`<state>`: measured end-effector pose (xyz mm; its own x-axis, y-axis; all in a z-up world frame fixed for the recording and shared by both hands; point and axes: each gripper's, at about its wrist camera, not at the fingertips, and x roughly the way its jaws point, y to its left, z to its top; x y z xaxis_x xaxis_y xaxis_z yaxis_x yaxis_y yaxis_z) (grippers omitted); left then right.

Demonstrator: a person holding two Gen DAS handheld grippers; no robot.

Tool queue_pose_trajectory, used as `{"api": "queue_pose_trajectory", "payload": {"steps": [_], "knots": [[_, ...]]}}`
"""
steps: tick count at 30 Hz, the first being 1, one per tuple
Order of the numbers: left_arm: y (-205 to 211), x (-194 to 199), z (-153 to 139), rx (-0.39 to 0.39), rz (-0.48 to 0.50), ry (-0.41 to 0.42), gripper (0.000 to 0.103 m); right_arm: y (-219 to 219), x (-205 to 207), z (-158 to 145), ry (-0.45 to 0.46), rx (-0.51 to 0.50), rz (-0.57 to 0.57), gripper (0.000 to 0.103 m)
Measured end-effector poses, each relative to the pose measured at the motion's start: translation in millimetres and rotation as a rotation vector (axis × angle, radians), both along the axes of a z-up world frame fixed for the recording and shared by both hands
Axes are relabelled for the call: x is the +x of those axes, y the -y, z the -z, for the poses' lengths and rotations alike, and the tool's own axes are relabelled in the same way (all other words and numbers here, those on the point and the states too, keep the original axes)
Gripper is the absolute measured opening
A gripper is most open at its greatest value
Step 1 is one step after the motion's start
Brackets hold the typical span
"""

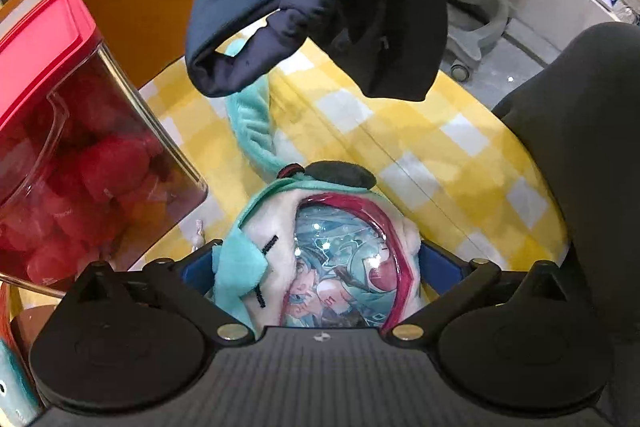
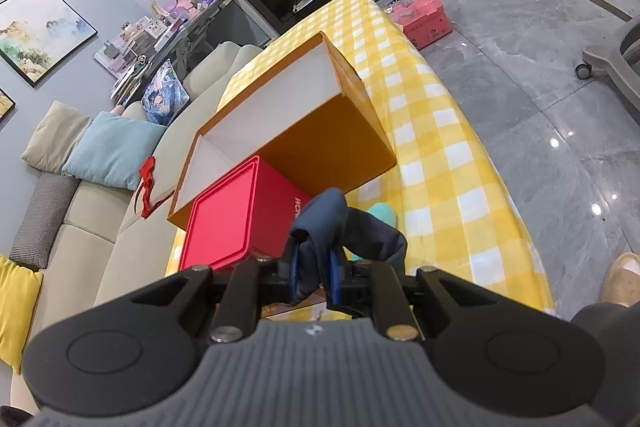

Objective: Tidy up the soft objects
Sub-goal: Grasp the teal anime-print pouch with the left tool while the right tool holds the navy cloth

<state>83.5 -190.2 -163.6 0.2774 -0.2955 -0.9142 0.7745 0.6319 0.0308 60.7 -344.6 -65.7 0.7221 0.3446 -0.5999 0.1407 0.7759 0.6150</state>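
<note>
Right tool (image 2: 314, 269) clamped on navy cloth (image 2: 324, 223), above teal plush (image 1: 320, 259).

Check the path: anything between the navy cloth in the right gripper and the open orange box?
Partly. The navy cloth, pinched in the right gripper, hangs above the table. The red lidded bin stands between it and the orange box; the box's open top looks unobstructed from above.

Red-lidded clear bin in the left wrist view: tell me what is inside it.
Through the clear wall of the red-lidded bin, red and orange soft plush shapes are piled together. The red tint blurs them, so their kind and number are unclear. The lid hides the contents from above.
</note>
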Motion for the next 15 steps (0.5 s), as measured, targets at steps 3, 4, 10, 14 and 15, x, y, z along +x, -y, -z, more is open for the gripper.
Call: {"api": "queue_pose_trajectory", "payload": {"steps": [3, 4, 10, 14, 15], "knots": [[9, 4, 1, 0.037, -0.041, -0.032, 0.103, 0, -1, 0, 0.001, 0.001, 0.002, 0.013], [11, 6, 0, 0.05, -0.051, -0.042, 0.103, 0, -1, -1, 0.002, 0.0, 0.003, 0.013], [10, 10, -8, 0.05, -0.097, -0.094, 0.103, -2, -2, -1, -0.001, -0.007, -0.003, 0.013], [-2, 9, -18, -0.007, -0.138, -0.096, 0.103, -1, -3, -2, -0.001, -0.008, 0.003, 0.013], [-6, 9, -21, -0.026, -0.147, -0.095, 0.103, -1, -3, -2, 0.0, -0.007, 0.004, 0.013]]}}
